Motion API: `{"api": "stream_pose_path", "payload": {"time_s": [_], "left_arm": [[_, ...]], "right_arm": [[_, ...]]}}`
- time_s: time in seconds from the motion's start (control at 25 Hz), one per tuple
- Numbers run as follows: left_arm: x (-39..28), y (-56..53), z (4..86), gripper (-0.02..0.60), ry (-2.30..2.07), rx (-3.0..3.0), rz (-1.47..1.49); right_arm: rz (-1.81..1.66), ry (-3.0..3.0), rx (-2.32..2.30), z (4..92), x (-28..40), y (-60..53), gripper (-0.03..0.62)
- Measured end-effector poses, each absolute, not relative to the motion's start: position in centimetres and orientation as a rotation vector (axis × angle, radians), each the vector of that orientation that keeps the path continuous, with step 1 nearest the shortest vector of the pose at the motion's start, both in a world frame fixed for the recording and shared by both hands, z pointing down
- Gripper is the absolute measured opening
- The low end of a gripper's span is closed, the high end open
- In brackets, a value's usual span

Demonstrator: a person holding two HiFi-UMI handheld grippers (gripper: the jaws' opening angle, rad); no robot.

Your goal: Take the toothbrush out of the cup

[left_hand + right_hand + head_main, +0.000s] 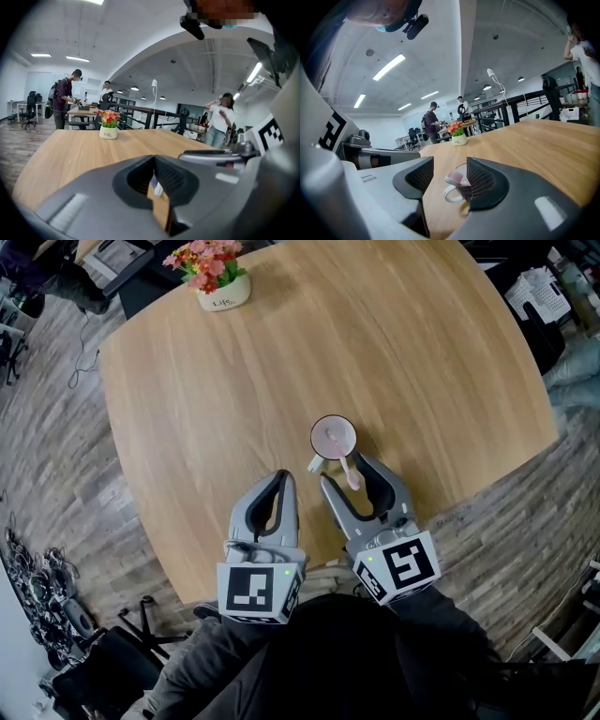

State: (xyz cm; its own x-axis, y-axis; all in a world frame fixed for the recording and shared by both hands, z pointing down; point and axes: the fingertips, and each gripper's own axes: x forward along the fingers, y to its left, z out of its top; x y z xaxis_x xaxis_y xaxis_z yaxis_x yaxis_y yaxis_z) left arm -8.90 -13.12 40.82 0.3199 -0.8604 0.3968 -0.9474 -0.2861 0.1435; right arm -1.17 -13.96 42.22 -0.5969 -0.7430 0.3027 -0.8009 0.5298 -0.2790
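Light wood tabletop (281,362), square with rounded corners, fills most of the head view. Your two grippers reach in over its near edge, side by side and pointing toward the far edge.

Your left gripper (280,476) has its jaws brought together at the tips. Nothing is between them, and it sits just left of the cup without touching it.

Your right gripper (344,472) has its jaws spread wide, on either side of the toothbrush's outer end. The pads are not pressing on it. In the right gripper view that pink end sits close to the right-hand jaw.

A white pot of red and pink flowers (222,292) stands at the far edge, toward the far-left corner.

The cup (312,437) stands upright near the near edge, a little right of its middle, with its white handle turned toward you.

The pink toothbrush (352,474) is still in the cup, leaning out over the near rim toward your right gripper.
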Motion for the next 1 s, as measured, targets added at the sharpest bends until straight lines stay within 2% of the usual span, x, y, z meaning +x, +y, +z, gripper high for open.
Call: {"api": "stream_pose_path", "payload": {"time_s": [0.32, 0.8, 1.0], "left_arm": [[-8.6, -12.9, 42.1, 0.008, -1.6, 2.229, 0.388], [-8.8, -13.0, 42.4, 0.008, -1.598, 2.235, 0.408], [-8.6, -13.0, 42.5, 0.008, -1.58, 2.245, 0.41]], "right_arm": [[0.628, -2.599, 1.332, 43.8, -0.8, -14.0, 0.216], [0.64, -2.547, 1.378, 45.0, -0.5, -14.1, 0.087], [0.618, -2.521, 1.42, 44.9, -0.1, -14.3, 0.063]]}}
